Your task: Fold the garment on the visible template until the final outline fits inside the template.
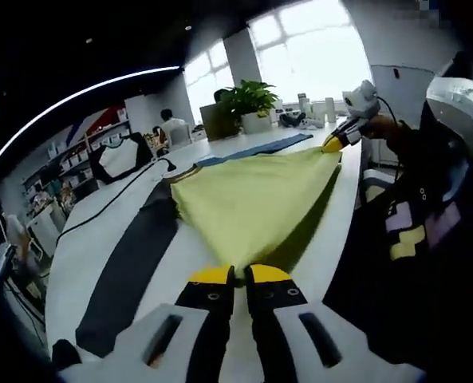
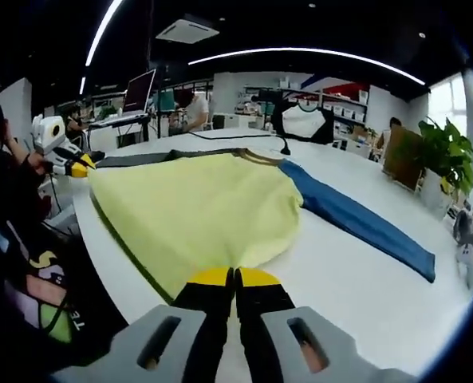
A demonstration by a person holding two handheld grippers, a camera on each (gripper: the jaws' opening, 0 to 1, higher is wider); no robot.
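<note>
A pale yellow garment (image 1: 248,199) lies spread on the white table (image 1: 100,239). My left gripper (image 1: 240,276) is shut on the garment's near corner. At the far corner, the right gripper (image 1: 336,142) pinches the cloth by the table's edge. In the right gripper view the same garment (image 2: 196,211) stretches away from my right gripper (image 2: 234,277), which is shut on its hem, and the left gripper (image 2: 76,167) holds the far corner. A black strip (image 1: 132,263) and a blue strip (image 1: 256,149) lie beside the garment; the blue strip (image 2: 356,219) runs along its right side.
A person's dark clothes (image 1: 411,263) stand close against the table's edge. A black cable (image 1: 116,199) crosses the table. A potted plant (image 1: 250,100) and a black and white object (image 1: 124,155) sit at the far end. Desks, monitors and seated people are beyond.
</note>
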